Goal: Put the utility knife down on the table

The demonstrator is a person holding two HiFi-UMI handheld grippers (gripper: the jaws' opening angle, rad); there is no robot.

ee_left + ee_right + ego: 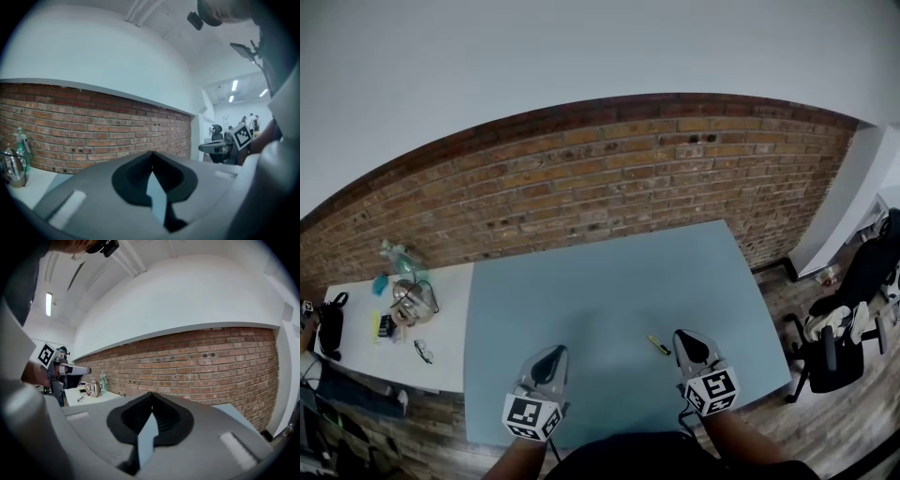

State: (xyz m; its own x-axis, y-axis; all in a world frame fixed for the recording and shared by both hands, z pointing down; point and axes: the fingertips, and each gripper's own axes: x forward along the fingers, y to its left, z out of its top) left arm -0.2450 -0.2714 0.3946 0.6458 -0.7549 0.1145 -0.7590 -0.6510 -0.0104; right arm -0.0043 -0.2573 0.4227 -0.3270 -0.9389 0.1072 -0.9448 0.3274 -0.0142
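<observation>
Nearest the head camera: left gripper [550, 351] and right gripper [687, 336], each with its marker cube low in the frame; each gripper's own view shows its jaws closed tip to tip with nothing between them; both hover over the near edge of the blue-grey table [600, 281]. Utility knife [659, 345]: small, yellow and black, lying flat on the table just beside the right gripper's tip, on its left side, apart from it; judged already set down. Handling, as judgement: light, slim, rigid body, probably smooth plastic and so liable to twist in a loose pinch; best taken across the middle of the handle, jaws square to its long axis, clear of the blade end; whether the blade is out is too small to tell. Outward: white side table [356, 328] to the left with a metal kettle [411, 300] and a bottle [398, 255]; brick wall [609, 178] behind; black chair [853, 309] at right.
</observation>
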